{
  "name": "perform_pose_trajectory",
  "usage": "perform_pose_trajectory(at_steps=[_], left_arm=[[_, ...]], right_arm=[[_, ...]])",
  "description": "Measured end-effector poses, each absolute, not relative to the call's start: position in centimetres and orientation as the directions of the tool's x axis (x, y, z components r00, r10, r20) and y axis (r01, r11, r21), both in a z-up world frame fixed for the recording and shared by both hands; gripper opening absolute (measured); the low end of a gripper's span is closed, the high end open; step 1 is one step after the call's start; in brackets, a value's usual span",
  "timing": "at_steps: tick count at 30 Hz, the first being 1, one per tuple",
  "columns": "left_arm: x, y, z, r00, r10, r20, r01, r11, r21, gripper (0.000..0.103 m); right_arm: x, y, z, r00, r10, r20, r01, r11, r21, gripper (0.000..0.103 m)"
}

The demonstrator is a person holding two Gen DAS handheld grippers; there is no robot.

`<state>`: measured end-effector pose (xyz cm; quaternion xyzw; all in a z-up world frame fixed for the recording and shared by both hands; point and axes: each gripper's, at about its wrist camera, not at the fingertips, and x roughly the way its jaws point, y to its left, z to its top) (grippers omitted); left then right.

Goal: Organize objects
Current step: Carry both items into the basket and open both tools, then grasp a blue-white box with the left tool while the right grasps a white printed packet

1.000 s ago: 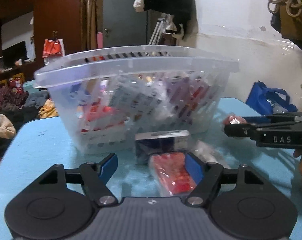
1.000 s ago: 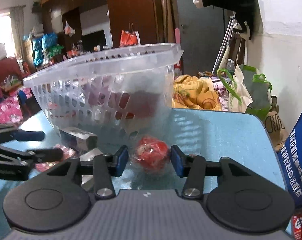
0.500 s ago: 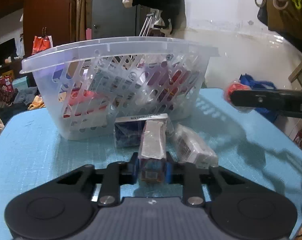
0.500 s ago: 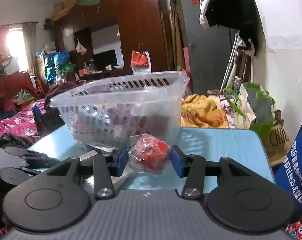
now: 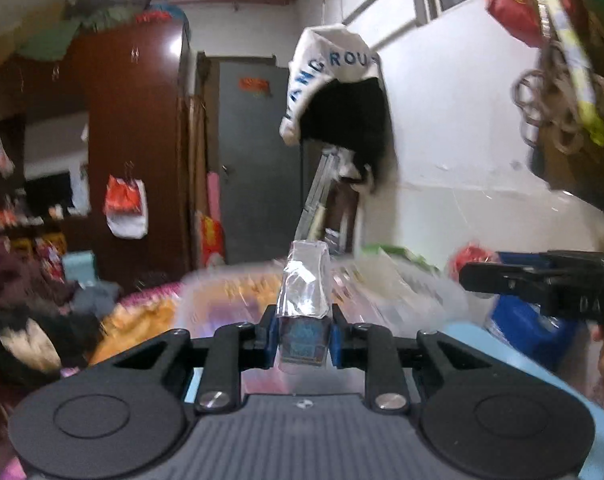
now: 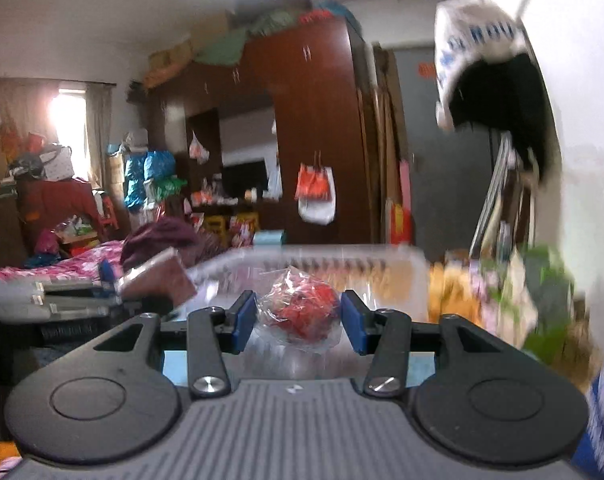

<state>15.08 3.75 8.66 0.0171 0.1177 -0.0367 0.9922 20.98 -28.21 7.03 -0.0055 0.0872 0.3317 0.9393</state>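
Although motion blur smears most print, "DA" reads on the right tool and "ROU" on a white hanging bag. Half a second ago the left tool pinched the foil-wrapped packet low over the table — now both tools are raised, the packet upright between pressed pads. Just ahead of the right tool, pinching a red bagged item, lies the clear basket; contents blurred.
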Motion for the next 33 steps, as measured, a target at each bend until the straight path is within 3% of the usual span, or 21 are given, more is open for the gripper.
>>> perform_pose_trajectory(at_steps=[2,4,7,11,13,14,15,16,17,23,25,29,33], left_arm=[[18.3,4.3,10.3,0.966,-0.037,-0.256,0.044,0.999,0.021,0.028],[21.9,5.2,11.0,0.954,-0.040,-0.296,0.040,0.999,-0.006,0.028],[25.6,5.4,10.7,0.939,-0.007,-0.344,0.019,0.999,0.031,0.028],[27.8,6.6,8.9,0.919,-0.042,-0.391,0.035,0.999,-0.025,0.031],[27.9,6.3,8.2,0.925,-0.020,-0.381,0.027,1.000,0.013,0.046],[27.5,6.2,8.1,0.928,-0.009,-0.372,0.018,1.000,0.019,0.067],[27.1,6.0,8.2,0.932,-0.002,-0.362,0.011,1.000,0.021,0.081],[26.3,5.8,8.4,0.938,0.002,-0.346,0.007,1.000,0.024,0.082],[25.2,5.5,8.5,0.944,0.003,-0.330,0.007,0.999,0.031,0.082],[17.2,3.1,7.3,0.943,-0.097,-0.319,0.112,0.993,0.029,0.090],[15.9,1.8,5.3,0.933,-0.111,-0.343,0.132,0.990,0.040,0.090],[16.6,0.4,1.9,0.897,-0.130,-0.423,0.152,0.988,0.017,0.090],[17.6,0.4,0.7,0.889,-0.116,-0.442,0.120,0.993,-0.019,0.090]], right_arm=[[22.5,-26.6,8.0,0.784,0.616,-0.073,-0.619,0.785,-0.023,0.050],[24.6,-24.8,8.4,0.794,0.606,-0.052,-0.608,0.791,-0.069,0.050],[27.9,-22.1,7.5,0.777,0.619,-0.112,-0.629,0.770,-0.105,0.050],[29.9,-19.2,5.3,0.796,0.573,-0.197,-0.605,0.766,-0.216,0.051],[30.4,-19.2,5.1,0.787,0.575,-0.224,-0.614,0.768,-0.184,0.060],[30.5,-19.2,5.1,0.783,0.575,-0.235,-0.616,0.767,-0.177,0.067],[30.3,-19.3,5.2,0.784,0.575,-0.235,-0.616,0.767,-0.179,0.085],[29.7,-19.8,5.3,0.791,0.573,-0.215,-0.609,0.772,-0.180,0.097],[29.0,-20.6,5.6,0.798,0.573,-0.188,-0.601,0.780,-0.175,0.101],[23.6,-27.4,5.9,0.784,0.600,-0.159,-0.611,0.791,-0.031,0.103],[22.8,-29.1,4.1,0.781,0.586,-0.215,-0.591,0.805,0.048,0.103],[23.5,-29.7,-0.6,0.711,0.546,-0.443,-0.530,0.830,0.171,0.103],[23.1,-28.8,-2.2,0.665,0.562,-0.492,-0.552,0.813,0.183,0.101]])
